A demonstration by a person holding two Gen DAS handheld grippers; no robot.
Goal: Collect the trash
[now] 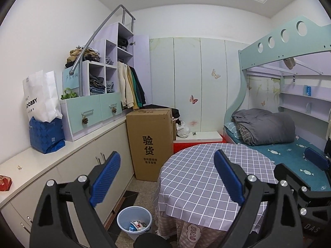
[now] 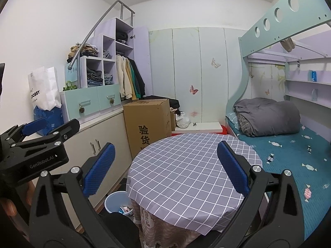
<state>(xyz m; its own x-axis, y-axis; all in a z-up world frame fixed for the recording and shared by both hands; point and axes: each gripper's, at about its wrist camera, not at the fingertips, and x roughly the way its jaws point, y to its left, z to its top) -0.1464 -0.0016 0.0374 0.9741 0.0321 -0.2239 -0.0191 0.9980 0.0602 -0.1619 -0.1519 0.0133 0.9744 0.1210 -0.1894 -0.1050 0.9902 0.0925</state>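
Observation:
A light blue trash bin [image 1: 134, 220] stands on the floor left of the round table [image 1: 206, 177], with wrappers inside; it also shows in the right wrist view [image 2: 116, 203], partly hidden by the tablecloth. My left gripper [image 1: 166, 177] is open and empty, held above the table's near left edge. My right gripper [image 2: 165, 168] is open and empty above the table [image 2: 186, 175]. The left gripper shows from the side in the right wrist view [image 2: 39, 132]. A red wrapper [image 1: 5, 183] lies on the counter at far left.
A large cardboard box [image 1: 151, 142] stands behind the bin beside the low cabinets [image 1: 86, 165]. A blue bag [image 1: 46, 134] with a white paper bag sits on the counter. A bunk bed [image 1: 289, 144] with a grey rolled quilt runs along the right.

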